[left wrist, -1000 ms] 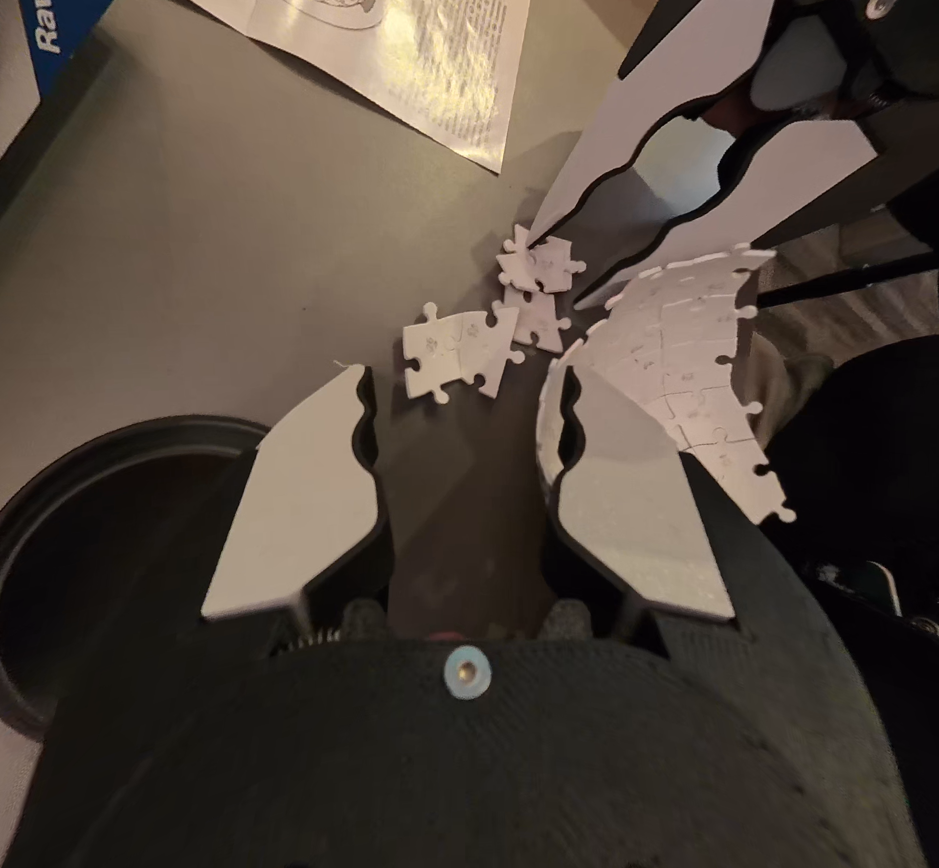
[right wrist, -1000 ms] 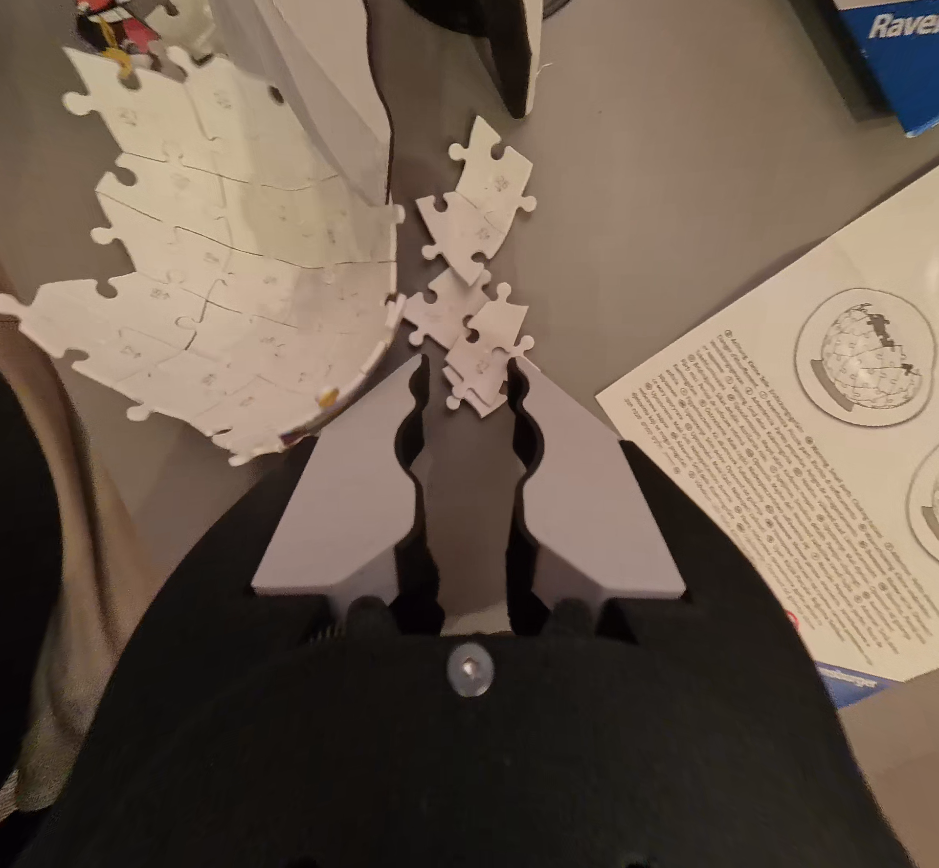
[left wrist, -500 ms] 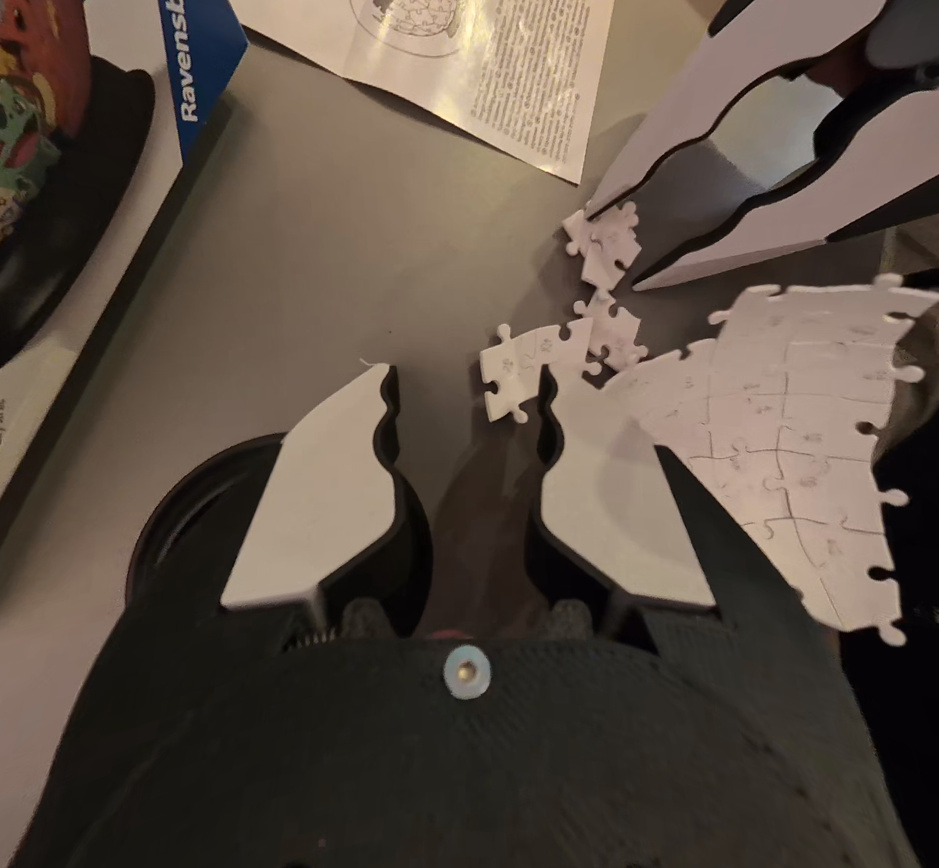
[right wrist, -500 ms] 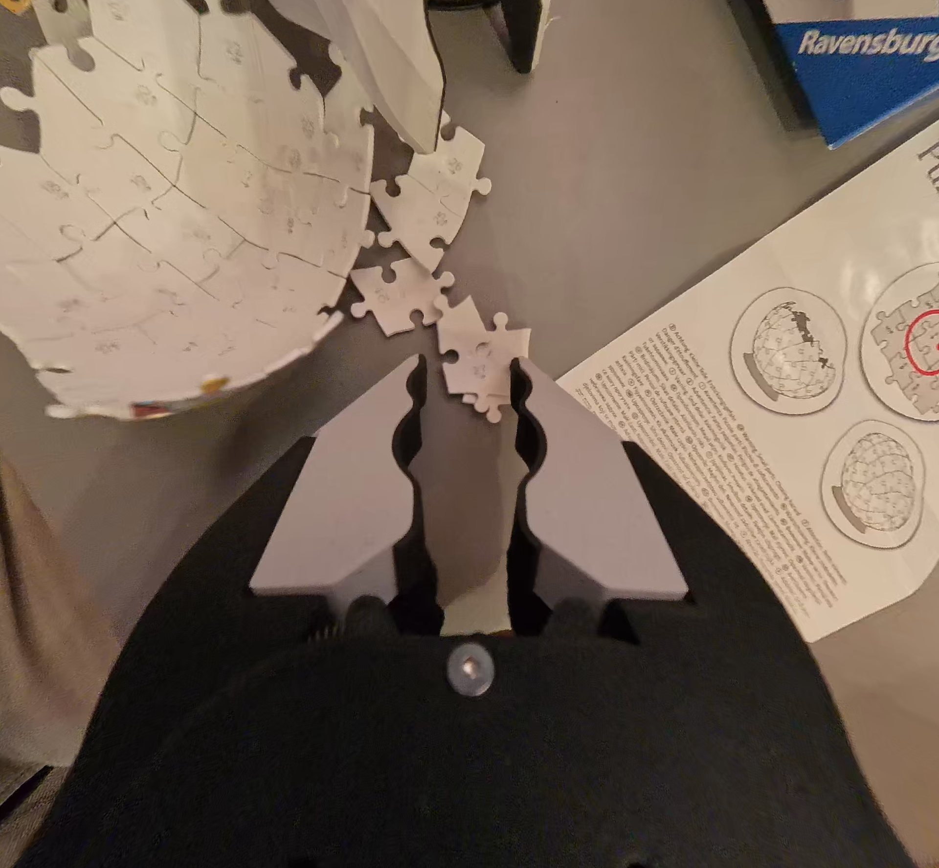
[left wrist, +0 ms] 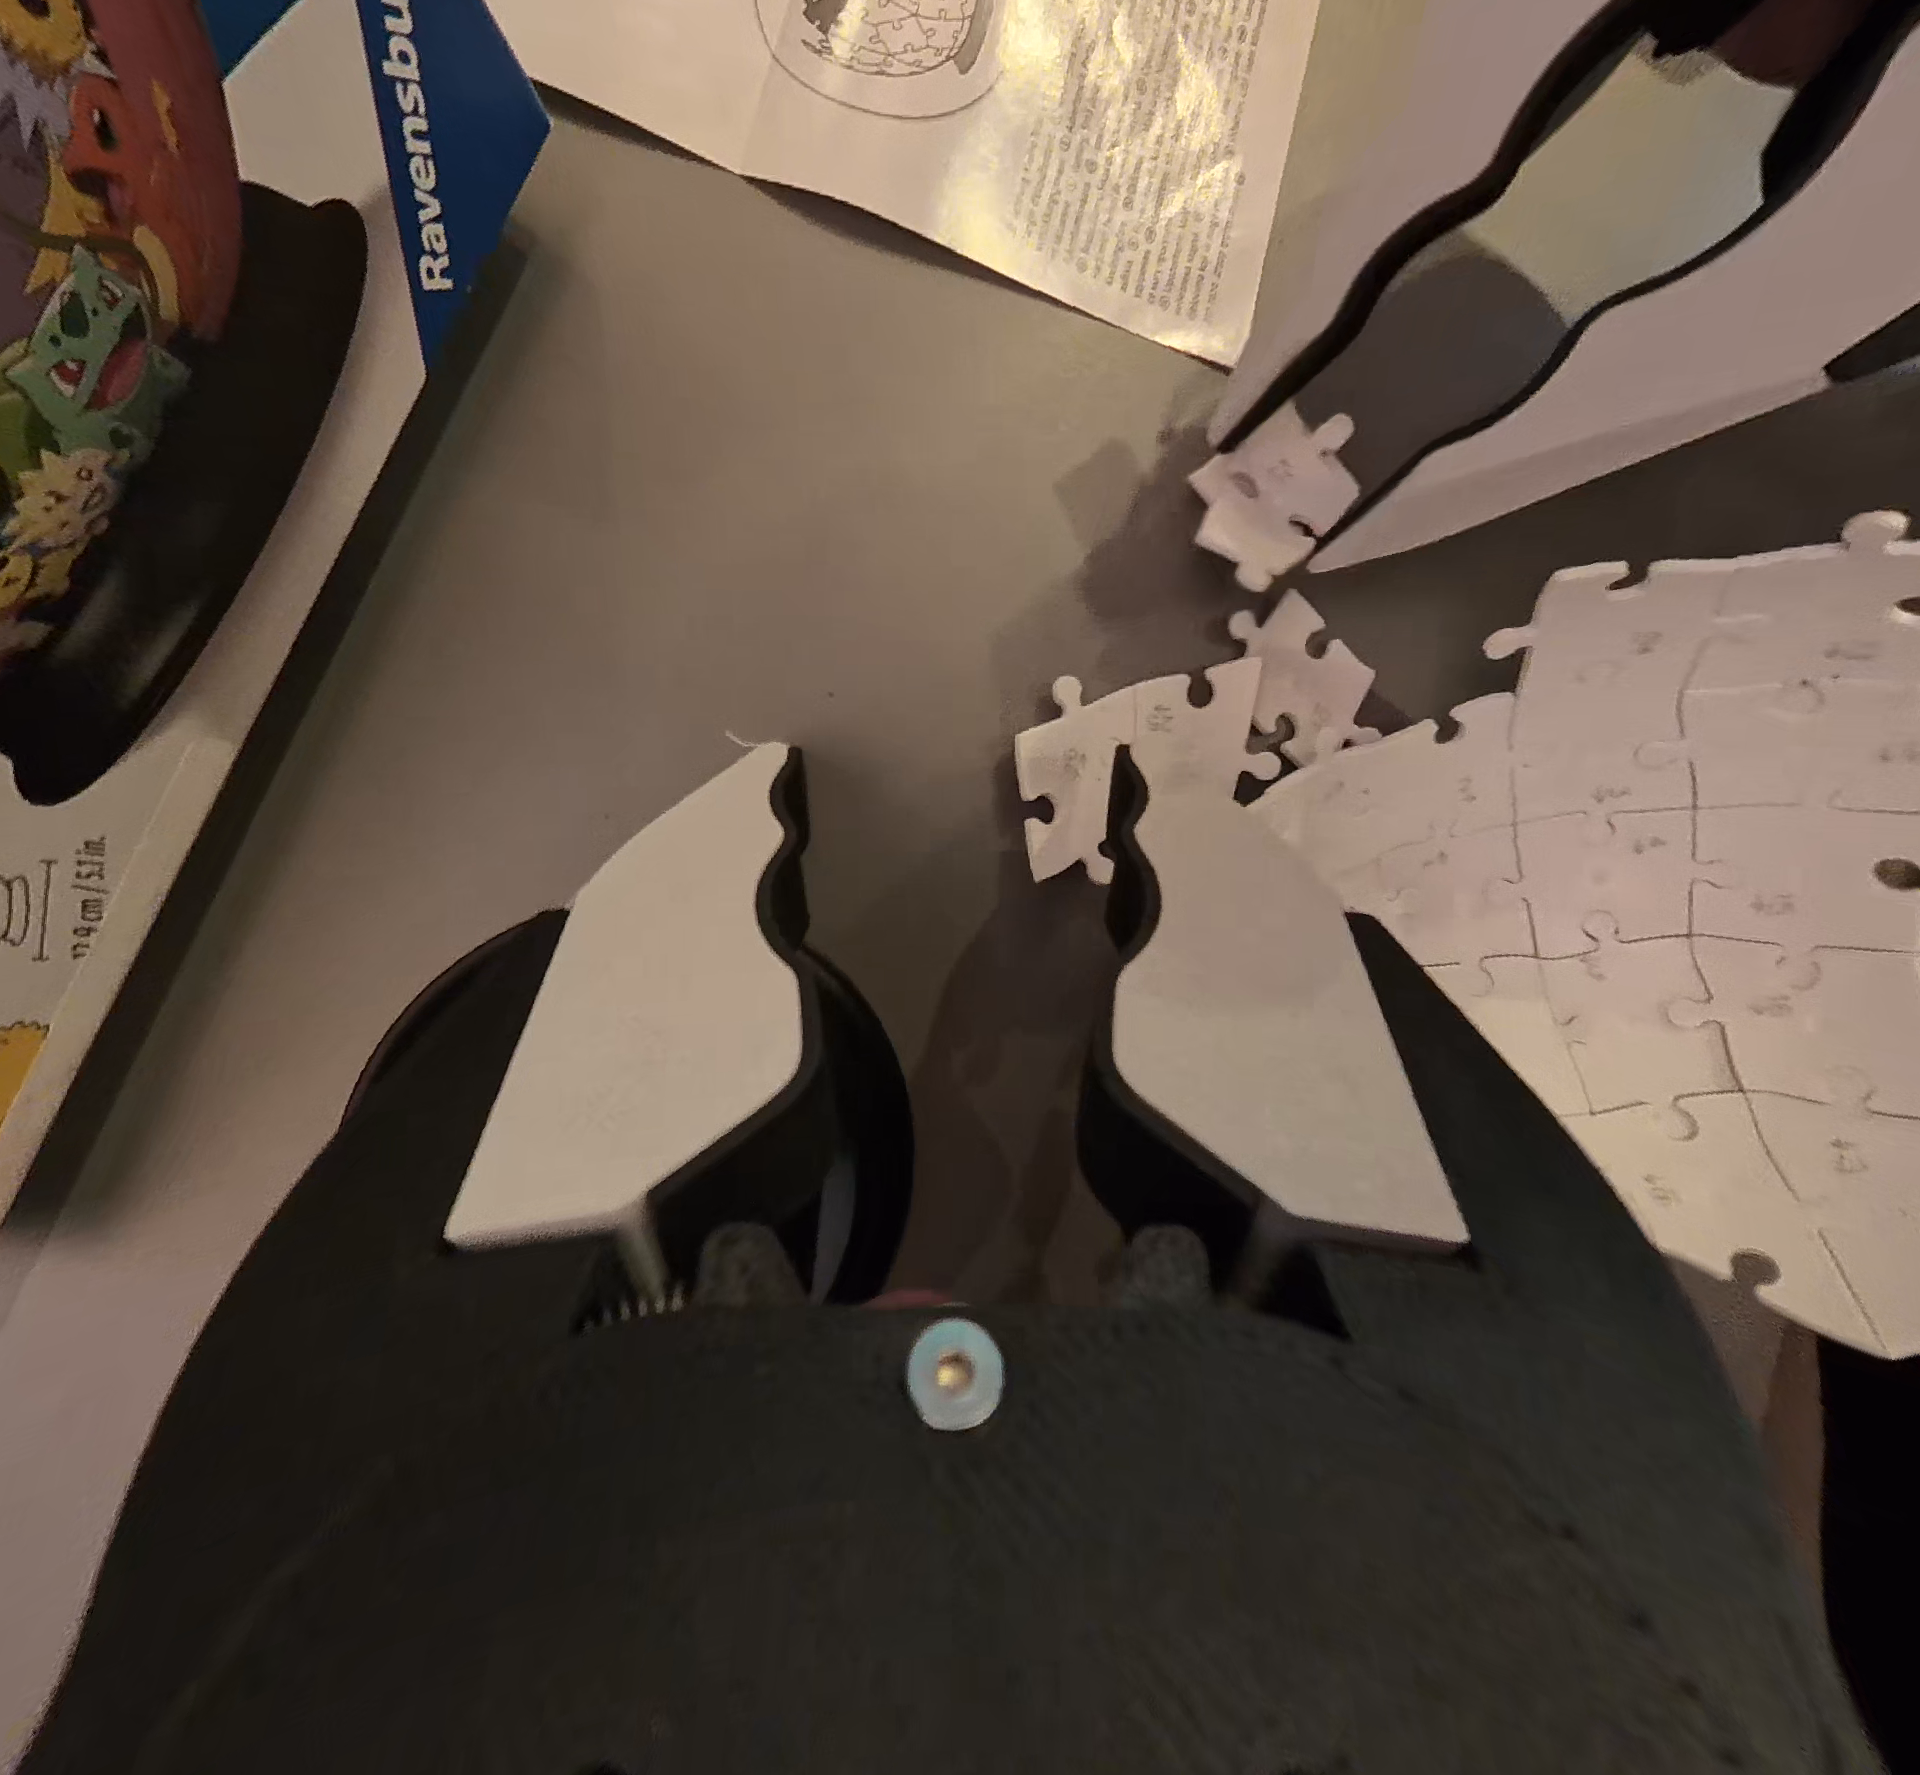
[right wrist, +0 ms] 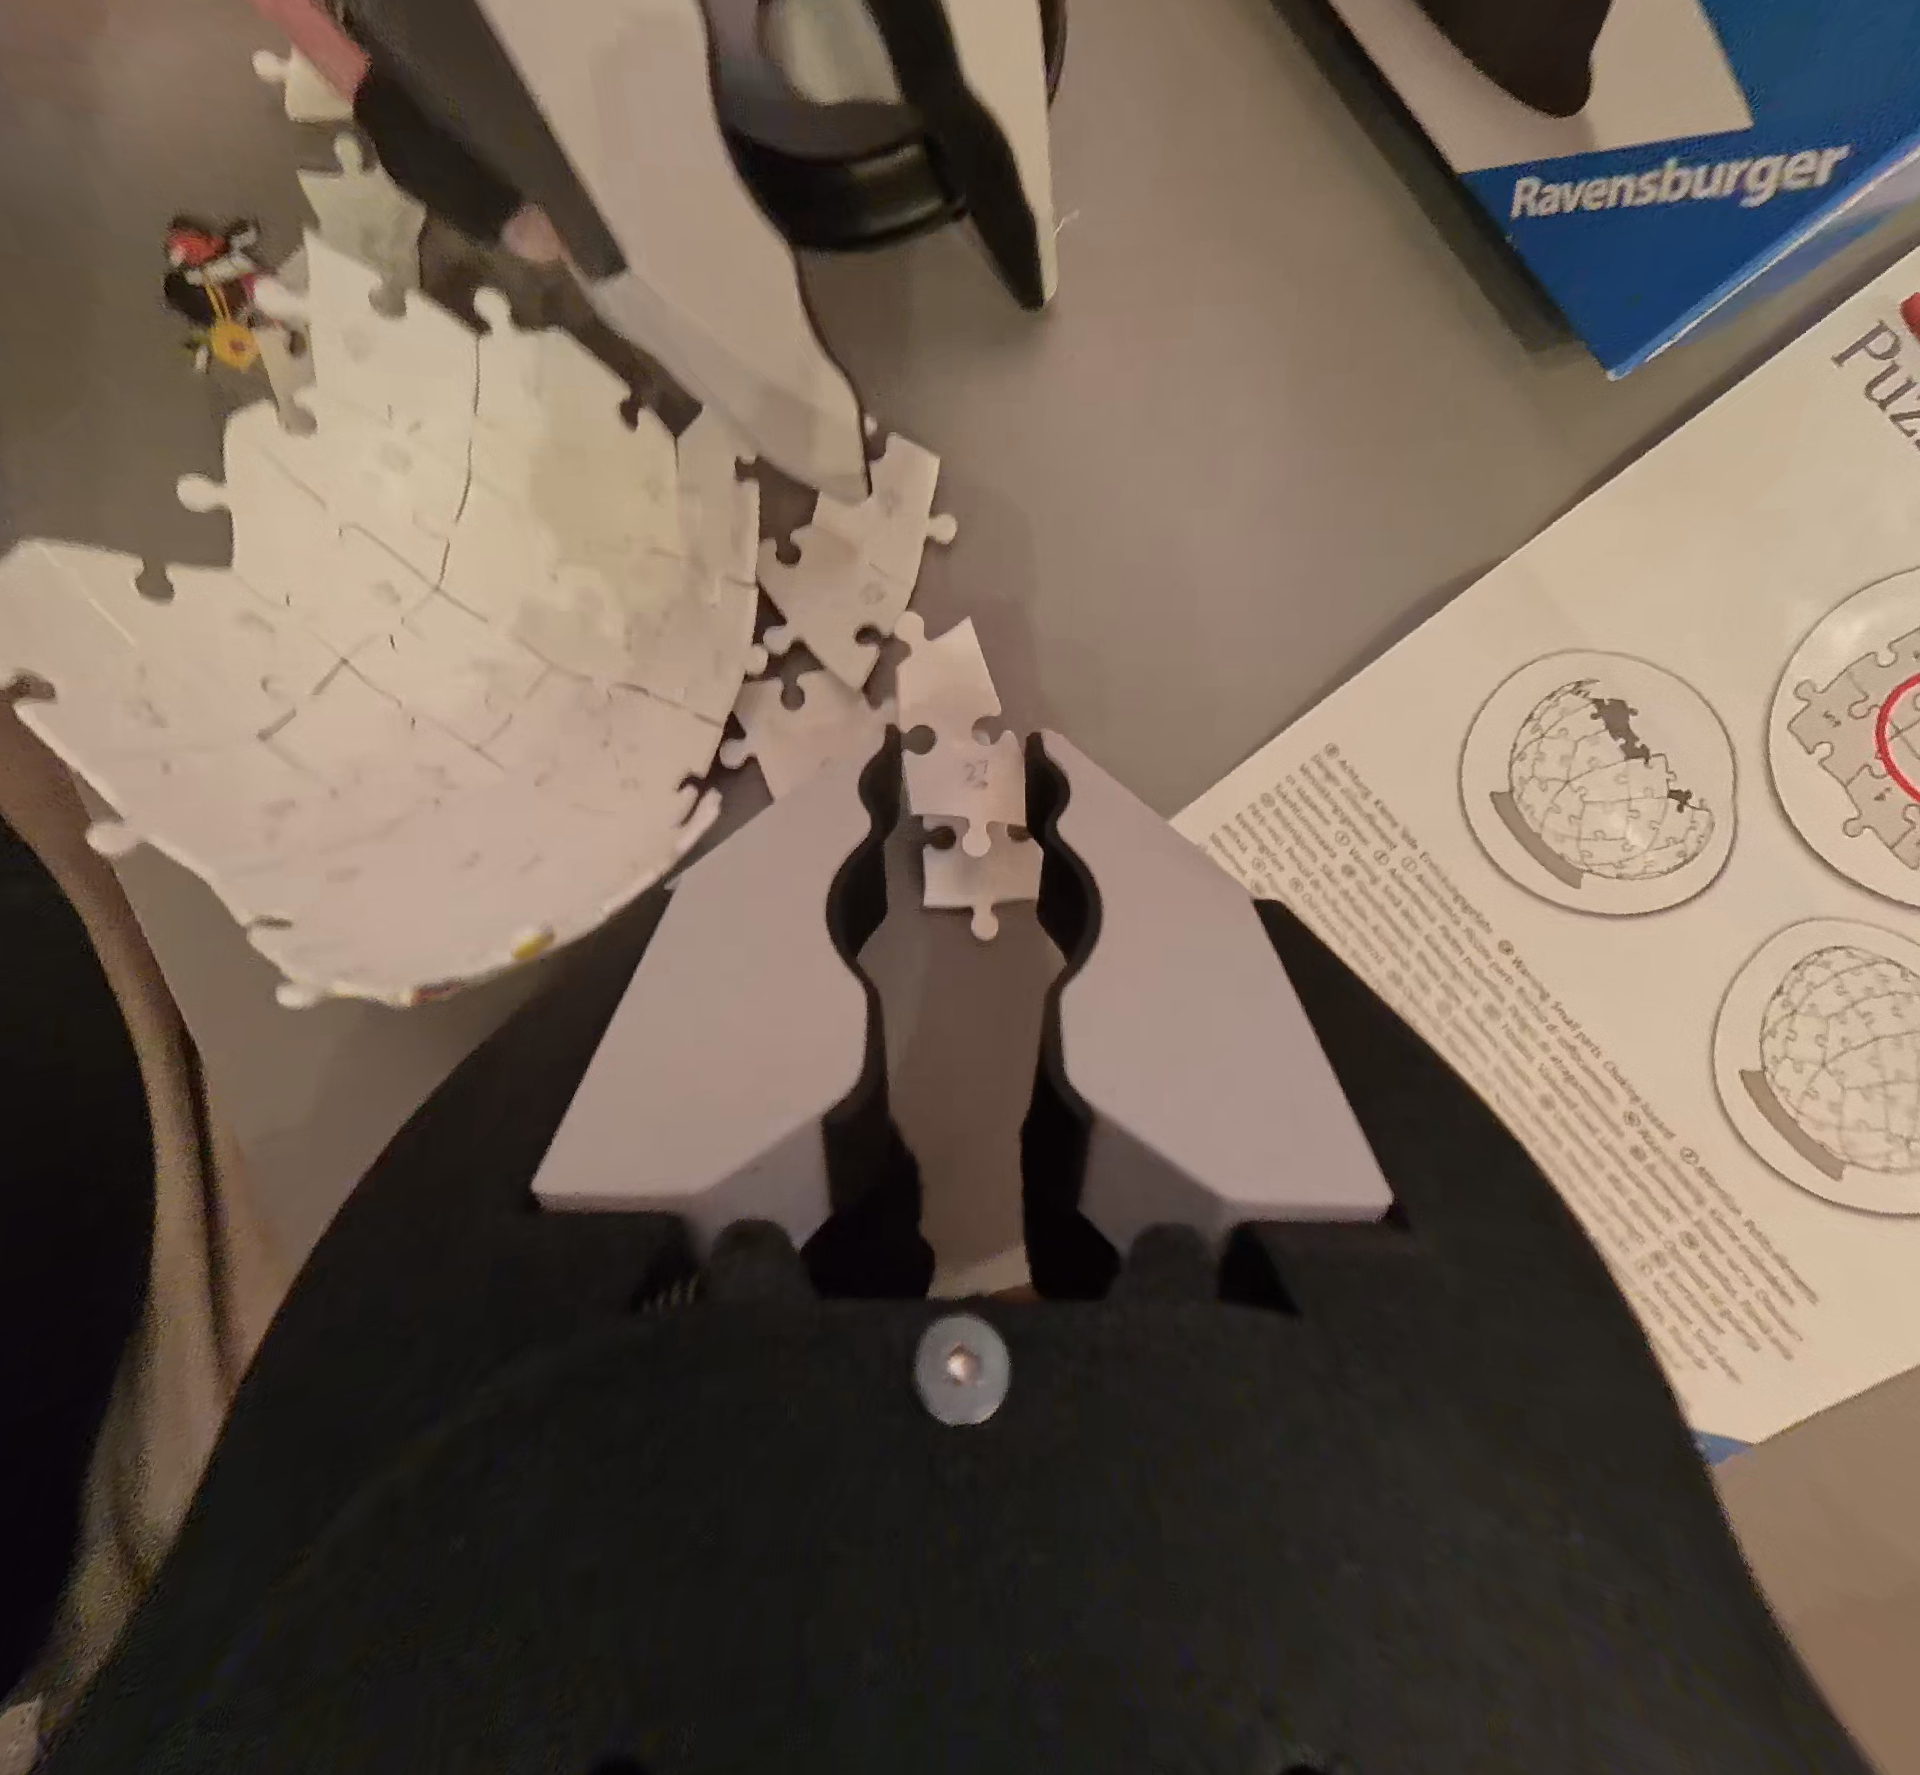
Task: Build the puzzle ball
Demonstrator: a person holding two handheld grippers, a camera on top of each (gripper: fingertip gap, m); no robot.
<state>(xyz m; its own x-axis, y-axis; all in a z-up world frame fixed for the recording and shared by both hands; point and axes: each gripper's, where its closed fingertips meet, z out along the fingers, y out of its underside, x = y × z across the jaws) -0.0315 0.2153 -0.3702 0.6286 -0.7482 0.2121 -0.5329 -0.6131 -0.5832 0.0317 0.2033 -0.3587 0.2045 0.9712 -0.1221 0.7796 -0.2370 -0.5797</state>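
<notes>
The half-built puzzle ball is a curved white shell (left wrist: 1662,894) lying inner side up on the grey table; it also shows in the right wrist view (right wrist: 416,686). My right gripper (right wrist: 961,769) has its jaws narrow against the edges of a small white joined puzzle piece pair (right wrist: 971,806). The right gripper (left wrist: 1273,504) and that pair (left wrist: 1288,478) also show in the left wrist view. My left gripper (left wrist: 956,764) is open and empty. Its right finger lies over two joined pieces (left wrist: 1091,759) beside the shell. A single loose piece (left wrist: 1304,676) lies between the two groups.
A blue puzzle box (left wrist: 312,219) lies at the left and an instruction sheet (left wrist: 987,42) at the back. A black round stand (right wrist: 831,156) sits under the left gripper (right wrist: 945,385). A coloured piece (right wrist: 218,291) lies beyond the shell.
My right gripper has slid forward, so the small piece pair now sits between its jaws and lines up with them. My left gripper has drawn back, its right finger now over the joined pieces.
</notes>
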